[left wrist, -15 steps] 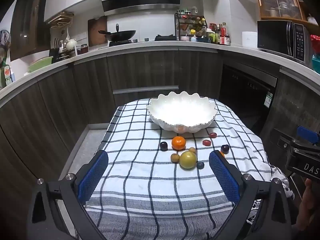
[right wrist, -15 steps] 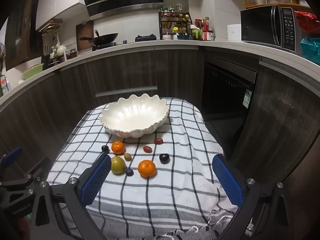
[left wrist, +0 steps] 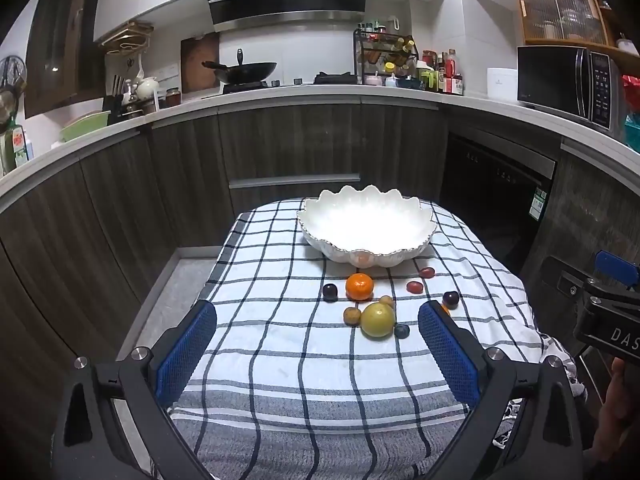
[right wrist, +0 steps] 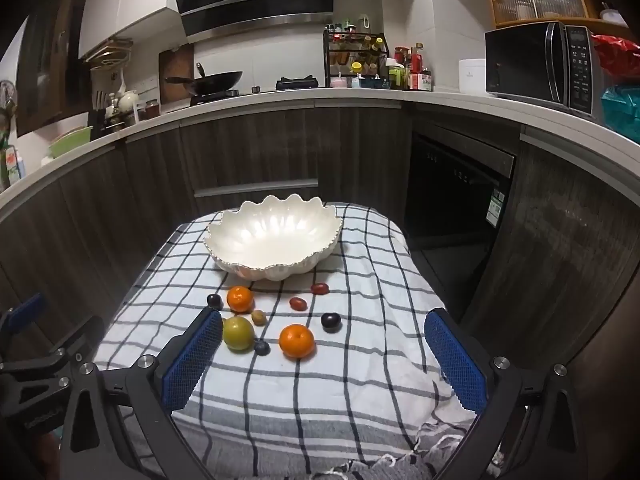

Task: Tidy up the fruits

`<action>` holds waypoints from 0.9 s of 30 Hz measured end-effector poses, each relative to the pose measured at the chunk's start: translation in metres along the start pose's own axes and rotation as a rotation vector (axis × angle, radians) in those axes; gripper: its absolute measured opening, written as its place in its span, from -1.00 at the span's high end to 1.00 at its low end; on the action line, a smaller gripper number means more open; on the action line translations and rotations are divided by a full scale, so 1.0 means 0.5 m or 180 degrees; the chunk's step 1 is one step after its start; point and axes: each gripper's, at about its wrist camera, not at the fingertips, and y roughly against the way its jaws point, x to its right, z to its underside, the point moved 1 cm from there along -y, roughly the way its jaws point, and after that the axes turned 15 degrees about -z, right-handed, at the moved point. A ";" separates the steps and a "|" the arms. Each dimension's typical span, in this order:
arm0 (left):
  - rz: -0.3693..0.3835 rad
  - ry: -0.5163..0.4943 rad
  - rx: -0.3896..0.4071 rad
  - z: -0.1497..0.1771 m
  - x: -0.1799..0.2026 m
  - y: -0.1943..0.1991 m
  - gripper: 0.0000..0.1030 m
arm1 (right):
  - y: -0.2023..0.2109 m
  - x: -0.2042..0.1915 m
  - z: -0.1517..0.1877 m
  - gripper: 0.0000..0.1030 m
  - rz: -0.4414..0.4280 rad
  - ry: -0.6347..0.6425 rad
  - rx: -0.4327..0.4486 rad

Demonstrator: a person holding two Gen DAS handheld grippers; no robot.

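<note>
A white scalloped bowl (left wrist: 366, 226) (right wrist: 272, 236) stands empty at the far end of a checked cloth (left wrist: 280, 360) (right wrist: 360, 380). In front of it lie several fruits: two oranges (right wrist: 296, 341) (left wrist: 359, 286), a yellow-green fruit (left wrist: 377, 320) (right wrist: 238, 333), dark plums (right wrist: 331, 321) (left wrist: 330, 291), red cherry tomatoes (right wrist: 298, 303) (left wrist: 415, 287) and small brown ones (left wrist: 352, 315). My left gripper (left wrist: 316, 320) hangs open over the near cloth, short of the fruit. My right gripper (right wrist: 324, 330) is open too, nothing between its pads; the fruits lie beyond them.
The table is small, with dark cabinets close behind and to both sides. A dishwasher front (right wrist: 456, 200) is at the right. The other gripper shows at the frame edge in each view (left wrist: 608, 312) (right wrist: 28, 360). The counter holds a wok (left wrist: 244, 70), a spice rack and a microwave (right wrist: 540, 64).
Both views have shifted only slightly; the fruits, the bowl and both open grippers stand as before.
</note>
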 end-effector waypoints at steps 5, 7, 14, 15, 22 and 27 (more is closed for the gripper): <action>0.0017 0.0017 -0.0006 0.004 -0.005 0.006 -0.99 | 0.000 0.000 0.000 -0.99 0.0009 0.0011 0.0015; 0.0026 0.0017 -0.0018 0.005 -0.006 0.006 -0.99 | 0.001 0.001 -0.001 -0.99 0.0012 0.0015 0.0032; 0.0045 0.0031 -0.0011 0.008 -0.003 0.008 -0.99 | 0.006 0.003 -0.001 -0.99 0.0017 0.0018 0.0045; 0.0046 0.0028 -0.0016 0.007 -0.003 0.008 -0.99 | 0.006 0.004 -0.002 -0.99 0.0016 0.0019 0.0047; 0.0046 0.0028 -0.0028 0.006 -0.002 0.008 -0.99 | 0.011 0.006 -0.005 -0.99 0.0006 0.0036 0.0062; 0.0007 0.0034 -0.0026 0.004 -0.002 0.008 -0.99 | 0.012 0.004 -0.005 -0.99 0.0023 0.0040 0.0062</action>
